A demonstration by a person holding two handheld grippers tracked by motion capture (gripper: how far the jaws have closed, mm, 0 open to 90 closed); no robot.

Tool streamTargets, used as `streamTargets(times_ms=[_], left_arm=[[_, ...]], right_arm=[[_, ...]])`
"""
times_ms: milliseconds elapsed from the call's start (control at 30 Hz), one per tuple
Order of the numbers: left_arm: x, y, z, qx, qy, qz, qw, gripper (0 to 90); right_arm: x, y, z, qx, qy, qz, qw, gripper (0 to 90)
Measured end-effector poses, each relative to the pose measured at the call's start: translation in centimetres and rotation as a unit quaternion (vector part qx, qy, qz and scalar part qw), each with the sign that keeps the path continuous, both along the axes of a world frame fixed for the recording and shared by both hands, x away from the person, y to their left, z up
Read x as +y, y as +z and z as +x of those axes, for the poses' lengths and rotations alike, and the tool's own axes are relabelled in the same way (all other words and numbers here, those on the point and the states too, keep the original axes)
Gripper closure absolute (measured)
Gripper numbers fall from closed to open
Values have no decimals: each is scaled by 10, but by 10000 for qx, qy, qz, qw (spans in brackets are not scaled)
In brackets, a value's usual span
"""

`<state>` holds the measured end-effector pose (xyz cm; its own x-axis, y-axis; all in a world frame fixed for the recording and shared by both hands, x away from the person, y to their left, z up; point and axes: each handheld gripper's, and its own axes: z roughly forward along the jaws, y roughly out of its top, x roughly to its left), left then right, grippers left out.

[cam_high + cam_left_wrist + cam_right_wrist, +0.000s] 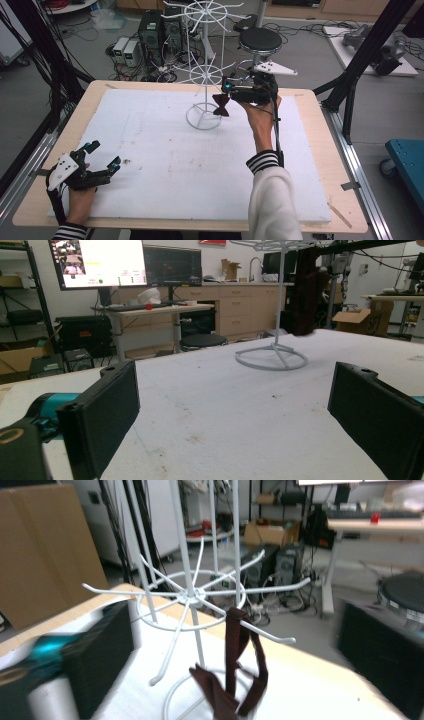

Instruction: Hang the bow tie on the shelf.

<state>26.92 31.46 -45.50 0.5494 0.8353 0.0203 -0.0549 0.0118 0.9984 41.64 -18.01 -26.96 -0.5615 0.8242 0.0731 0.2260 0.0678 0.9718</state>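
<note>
a white wire rack [204, 70] is seen standing on a white pad [165, 165] that covers a wooden table [320, 130]; its ring base rests on the far middle of the pad. a dark red bow tie [221, 105] is seen hanging by its strap from a spoke of the lower tier, on the rack's right side, with the bow just above the base ring. in the right gripper view the strap [240, 645] is looped over the spoke and the bow [215, 692] hangs below, tilted.

the right gripper [231, 91] is held raised just beside the bow tie, pointing left at the rack. its jaws are seen spread wide in the right gripper view, one at each side of the frame, with the tie between them and farther off; no contact with the tie is seen.

the left gripper [102, 157] is held low at the near left corner of the pad, well apart from the rack. its jaws are spread wide and nothing is held between them. faint dark specks are noted on the pad.
</note>
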Motion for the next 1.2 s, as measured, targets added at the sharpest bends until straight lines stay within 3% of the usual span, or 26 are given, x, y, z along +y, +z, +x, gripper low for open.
streamTargets(times_ms=[100, 167, 200, 333, 467, 600, 633, 667, 900, 967, 1033, 1133, 1167, 1200], left_arm=[[0, 0, 0, -1, -1, 5, 10000, 68], [0, 0, 0, 3, 1, -8, 10000, 68], [0, 0, 0, -2, 4, 1, 10000, 68], [0, 0, 0, 4, 0, 5, 10000, 68], [0, 0, 0, 2, 1, -6, 10000, 68], [0, 0, 0, 3, -7, -9, 10000, 68], [0, 0, 0, 1, 2, 5, 10000, 68], [0, 0, 0, 6, -1, 3, 10000, 68], [0, 0, 0, 4, -6, -11, 10000, 68], [0, 0, 0, 3, 2, 5, 10000, 68], [0, 0, 0, 1, -5, -9, 10000, 68], [0, 0, 0, 4, -2, -5, 10000, 68], [0, 0, 0, -1, 2, 6, 10000, 68], [0, 0, 0, -3, -1, -4, 10000, 68]], right_arm=[[-5, 0, -7, -83, 60, 84, 9999, 6], [-10, 0, -13, -138, 125, -9, 9998, 6], [-16, -2, -21, -276, 209, 51, 9994, 6], [-26, -6, -31, -345, 300, 77, 9989, 6], [-35, -13, -45, -455, 413, -29, 9981, 6], [-45, -24, -71, -773, 536, 53, 9956, 6], [-45, -24, -71, -773, 536, 53, 9956, 6], [-49, -31, -81, -854, 562, 64, 9947, 6], [-60, -54, -104, -1086, 643, -51, 9920, 6], [-65, -63, -109, -973, 660, -37, 9931, 6], [-70, -75, -116, -1113, 623, 15, 9918, 6], [-79, -107, -130, -1123, 577, 127, 9919, 6], [-79, -107, -130, -1123, 577, 127, 9919, 6], [-81, -116, -134, -1152, 556, 120, 9917, 6]])
